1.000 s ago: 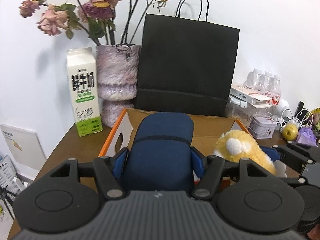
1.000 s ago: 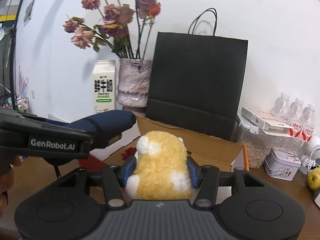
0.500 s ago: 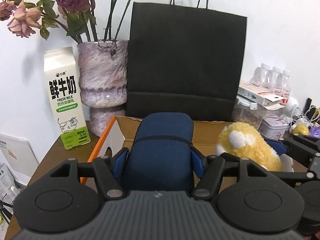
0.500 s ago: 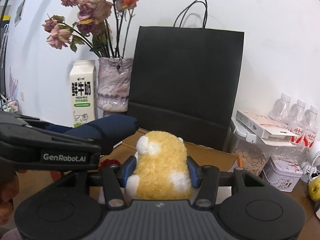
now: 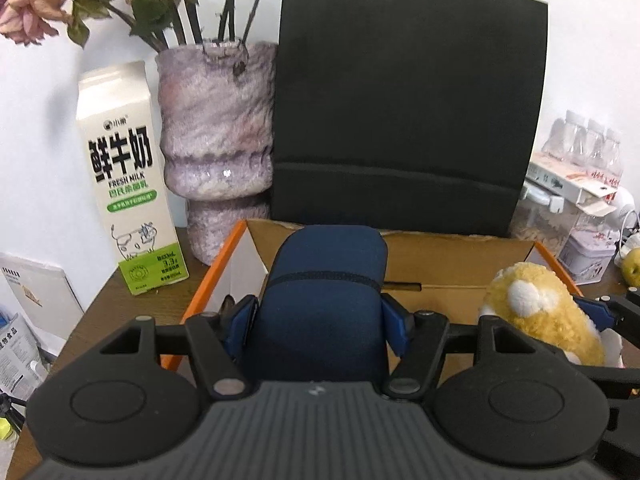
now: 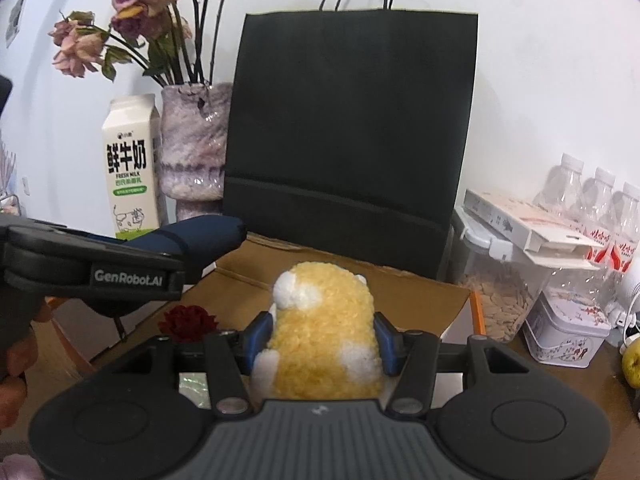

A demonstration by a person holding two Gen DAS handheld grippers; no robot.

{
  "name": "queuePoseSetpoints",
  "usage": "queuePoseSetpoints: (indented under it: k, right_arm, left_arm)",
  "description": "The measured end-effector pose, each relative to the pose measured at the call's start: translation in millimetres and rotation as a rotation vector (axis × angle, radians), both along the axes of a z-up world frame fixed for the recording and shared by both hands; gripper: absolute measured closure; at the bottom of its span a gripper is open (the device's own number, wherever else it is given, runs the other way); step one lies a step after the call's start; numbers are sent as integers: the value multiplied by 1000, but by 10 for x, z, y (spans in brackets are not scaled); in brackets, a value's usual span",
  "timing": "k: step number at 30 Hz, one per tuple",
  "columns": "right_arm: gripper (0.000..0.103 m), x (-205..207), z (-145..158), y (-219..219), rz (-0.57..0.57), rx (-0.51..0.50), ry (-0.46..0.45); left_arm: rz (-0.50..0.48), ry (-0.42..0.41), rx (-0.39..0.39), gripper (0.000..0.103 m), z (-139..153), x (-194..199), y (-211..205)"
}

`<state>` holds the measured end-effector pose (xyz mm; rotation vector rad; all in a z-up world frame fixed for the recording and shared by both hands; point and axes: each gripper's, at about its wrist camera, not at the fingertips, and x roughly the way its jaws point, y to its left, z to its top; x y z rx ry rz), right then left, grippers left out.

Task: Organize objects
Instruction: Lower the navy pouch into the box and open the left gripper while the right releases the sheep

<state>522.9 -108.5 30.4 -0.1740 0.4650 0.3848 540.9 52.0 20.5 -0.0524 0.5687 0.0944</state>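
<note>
**A:** We carry two loads at once. Our left gripper (image 5: 320, 316) has its fingers closed partway on a navy soft pouch (image 5: 326, 280), pads pressed into both flanks; our right gripper (image 6: 322, 338) has its fingers drawn in closer on a yellow plush toy (image 6: 322, 312).

**B:** And the relation that counts for the drop?

**A:** Each thing runs lengthwise straight out from its fingers toward twelve o'clock, and the open cardboard box (image 5: 460, 264) lies under and just beyond both tips. In the left view the plush sits at three o'clock of the pouch, the two apart. We judge neither hand the nearer; both hang over the box mouth.

**B:** What is already in there?

**A:** A dark red flower (image 6: 188, 322) at nine o'clock of the plush, low in the box.

**B:** And past the box?

**A:** On the brown wooden surface (image 5: 108, 304), a milk carton (image 5: 128, 184) at ten o'clock, a mottled vase (image 5: 216, 152) of faded roses beside it, a black paper bag (image 5: 404, 120) upright at twelve just behind the box. At two o'clock, a clear storage jar (image 6: 504, 284), a small tin (image 6: 564, 330) and water bottles (image 6: 600, 208) against the white wall.
</note>
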Motion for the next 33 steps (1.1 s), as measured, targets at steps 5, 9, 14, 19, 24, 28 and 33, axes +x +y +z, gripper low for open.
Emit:
queuePoseSetpoints:
  k: [5,9,14,19,24,28,33]
  right_arm:
    - [51,32,-65,32,9,-7,23]
    - [51,47,-87,42,7,-4,33]
    - [50,62,-118,49,5,-7,45]
    - [7,70,-132,29,3,6,60]
    - [1,71,-134,17,-10,16,59]
    - [0,72,-129,2,-17,25,60]
    - [0,46,-104,-9,-20,31,59]
  left_arm:
    - [0,14,-2,37,-51,51,18]
    - [-1,20,1,37,-81,70,8]
    - [-12,16,-7,34,-92,60,-5]
    - [15,-39,-1,0,-31,-19,-6]
    - [12,-23,4,0,-39,-2,-11]
    - [16,-18,2,0,-43,1,-5]
    - [16,-25,-8,0,-4,-52,7]
